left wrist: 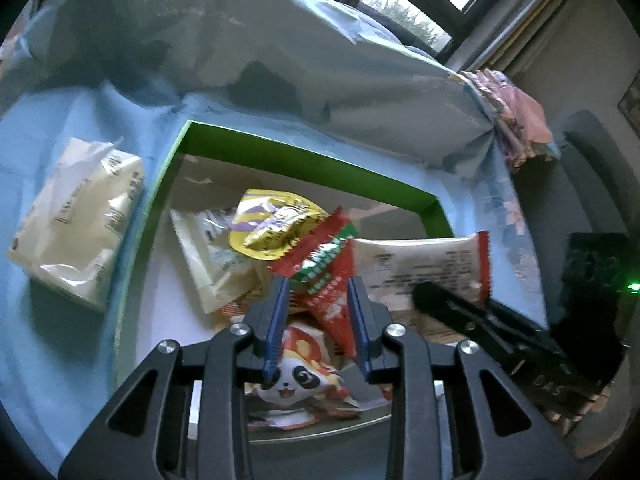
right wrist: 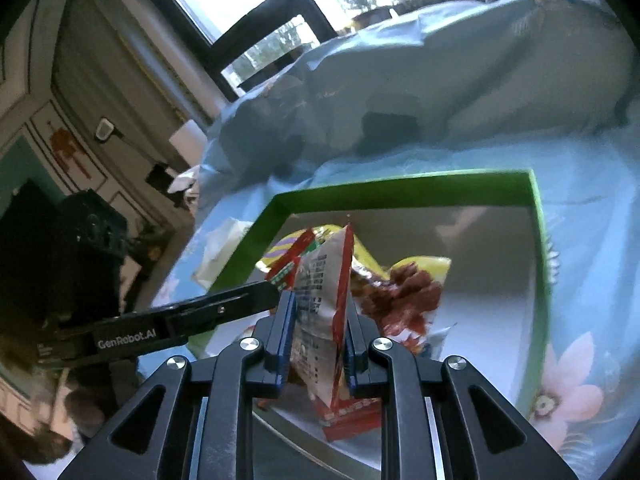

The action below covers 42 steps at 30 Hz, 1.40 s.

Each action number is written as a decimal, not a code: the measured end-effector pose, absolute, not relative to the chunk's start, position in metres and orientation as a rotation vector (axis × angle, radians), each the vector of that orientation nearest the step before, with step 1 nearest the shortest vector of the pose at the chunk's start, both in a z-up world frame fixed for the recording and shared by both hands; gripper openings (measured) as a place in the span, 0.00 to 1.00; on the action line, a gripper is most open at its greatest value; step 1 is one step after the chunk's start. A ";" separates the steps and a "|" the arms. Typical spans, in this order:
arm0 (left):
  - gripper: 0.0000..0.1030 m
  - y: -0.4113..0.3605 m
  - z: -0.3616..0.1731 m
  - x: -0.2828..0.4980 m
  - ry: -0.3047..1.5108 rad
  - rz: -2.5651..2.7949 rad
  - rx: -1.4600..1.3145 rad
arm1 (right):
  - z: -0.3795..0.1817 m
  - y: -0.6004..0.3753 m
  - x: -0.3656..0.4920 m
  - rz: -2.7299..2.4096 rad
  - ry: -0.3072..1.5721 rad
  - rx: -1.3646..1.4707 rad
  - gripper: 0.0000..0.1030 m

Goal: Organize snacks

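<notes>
Right gripper holding a white packet above the green box.
The packet stands on edge between the clamped fingers, long axis running away from the camera, directly over the box's left half; the next move is judged a straight drop. Left gripper hovers nearer the pile, fingers apart around a red packet; contact cannot be told. One box; at least five packets inside; one tissue pack lies outside.

Left hand-held gripper and right hand-held gripper: black skeletal linkage arms with triangular cut-outs, silver round screws at pivots, blue finger pads. White "GenRobot.AI" marking on black side.
</notes>
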<state>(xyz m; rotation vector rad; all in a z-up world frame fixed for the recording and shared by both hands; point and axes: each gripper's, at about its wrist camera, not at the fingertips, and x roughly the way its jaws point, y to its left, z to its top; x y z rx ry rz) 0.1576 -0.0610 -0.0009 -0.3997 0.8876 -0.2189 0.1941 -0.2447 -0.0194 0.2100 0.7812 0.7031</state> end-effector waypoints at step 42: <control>1.00 -0.056 0.081 0.047 0.796 0.008 -0.198 | 0.060 -0.238 0.087 0.312 0.762 -0.095 0.86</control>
